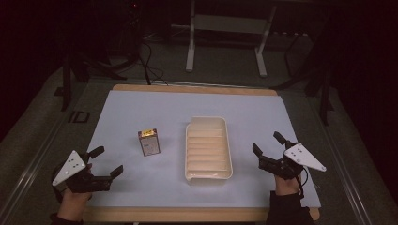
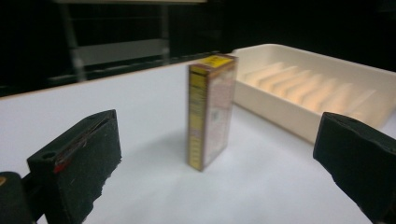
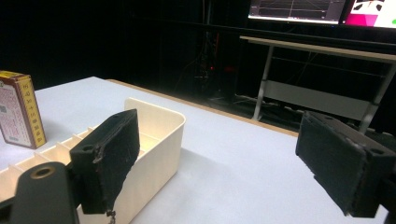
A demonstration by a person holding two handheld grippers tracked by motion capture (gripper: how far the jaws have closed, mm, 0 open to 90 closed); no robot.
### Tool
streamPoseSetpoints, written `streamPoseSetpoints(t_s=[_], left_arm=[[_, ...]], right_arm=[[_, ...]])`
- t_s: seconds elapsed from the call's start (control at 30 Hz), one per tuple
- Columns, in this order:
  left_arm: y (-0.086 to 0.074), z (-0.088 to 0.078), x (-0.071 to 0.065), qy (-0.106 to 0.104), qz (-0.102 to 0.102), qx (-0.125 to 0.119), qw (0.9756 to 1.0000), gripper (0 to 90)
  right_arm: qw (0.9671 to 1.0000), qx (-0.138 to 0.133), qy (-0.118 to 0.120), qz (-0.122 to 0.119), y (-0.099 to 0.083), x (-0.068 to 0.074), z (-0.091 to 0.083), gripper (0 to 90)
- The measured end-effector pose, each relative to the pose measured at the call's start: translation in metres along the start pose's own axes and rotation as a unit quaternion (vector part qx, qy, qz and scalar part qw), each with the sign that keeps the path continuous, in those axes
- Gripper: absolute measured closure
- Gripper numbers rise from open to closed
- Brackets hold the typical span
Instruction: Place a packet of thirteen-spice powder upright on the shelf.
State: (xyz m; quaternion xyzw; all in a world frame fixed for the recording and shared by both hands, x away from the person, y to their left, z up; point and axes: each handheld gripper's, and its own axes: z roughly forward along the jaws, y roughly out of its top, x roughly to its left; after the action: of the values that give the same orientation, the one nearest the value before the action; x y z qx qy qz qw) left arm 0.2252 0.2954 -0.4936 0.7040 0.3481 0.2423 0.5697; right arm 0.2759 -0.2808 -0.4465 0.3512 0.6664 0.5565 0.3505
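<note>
Box upright on bench, just left of empty ribbed tray; left gripper and right gripper both spread wide, empty, well apart. Tall, narrow, likely to topple if clipped by one jaw before a squeeze.

Small box stands upright on the white table cover, left of centre as I look down: brown and pale sides, yellow top and yellow edge strip with fine print too blurred to read. Cream plastic tray sits just right of it, apart from it, long side running away from me, ribbed floor, nothing inside. In my left gripper view the box stands in front of the tray.
</note>
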Motion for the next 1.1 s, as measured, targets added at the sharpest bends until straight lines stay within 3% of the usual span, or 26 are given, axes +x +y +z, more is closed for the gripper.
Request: streamPoseSetpoints(t_s=[0.07, 0.17, 0.33, 0.4, 0.47, 0.57, 0.7, 0.8, 0.83, 1.1], left_arm=[[-0.001, 0.001, 0.003, -0.018, 0.005, 0.009, 0.9998, 1.2], [-0.004, 0.004, 0.007, -0.044, 0.009, 0.041, 0.9982, 1.2], [-0.008, 0.005, 0.013, -0.05, 0.007, 0.073, 0.9961, 1.2], [-0.009, 0.005, 0.012, -0.051, 0.022, 0.086, 0.9947, 1.2], [-0.008, 0.006, 0.01, -0.054, 0.047, 0.114, 0.9908, 1.2], [-0.006, 0.009, 0.006, -0.073, 0.08, 0.156, 0.9817, 1.2], [-0.003, 0.013, 0.001, -0.097, 0.118, 0.211, 0.9655, 1.2], [0.001, 0.016, 0.0, -0.102, 0.139, 0.245, 0.954, 1.2], [0.002, 0.016, -0.001, -0.1, 0.146, 0.251, 0.9518, 1.2], [0.014, 0.019, -0.005, -0.106, 0.182, 0.31, 0.9272, 1.2]], right_arm=[[1.0, -0.001, -0.003, -0.001, 0.0, 0.0, 0.0, 13.6], [1.0, 0.0, -0.003, 0.0, 0.0, 0.0, 0.0, 13.6], [1.0, 0.004, 0.001, -0.006, 0.0, 0.002, 0.002, 13.6], [1.0, 0.002, 0.003, -0.008, 0.001, 0.003, 0.002, 13.6], [0.9999, 0.001, 0.004, -0.011, 0.001, 0.004, 0.001, 13.6], [0.9999, 0.002, 0.006, -0.011, 0.001, 0.005, 0.001, 13.6], [0.9999, 0.006, 0.01, -0.01, 0.001, 0.005, 0.002, 13.6], [0.9998, 0.005, 0.012, -0.015, 0.002, 0.006, 0.002, 13.6], [0.9998, 0.003, 0.013, -0.016, 0.002, 0.007, 0.002, 13.6], [0.9996, 0.001, 0.019, -0.019, 0.003, 0.009, 0.001, 13.6]])
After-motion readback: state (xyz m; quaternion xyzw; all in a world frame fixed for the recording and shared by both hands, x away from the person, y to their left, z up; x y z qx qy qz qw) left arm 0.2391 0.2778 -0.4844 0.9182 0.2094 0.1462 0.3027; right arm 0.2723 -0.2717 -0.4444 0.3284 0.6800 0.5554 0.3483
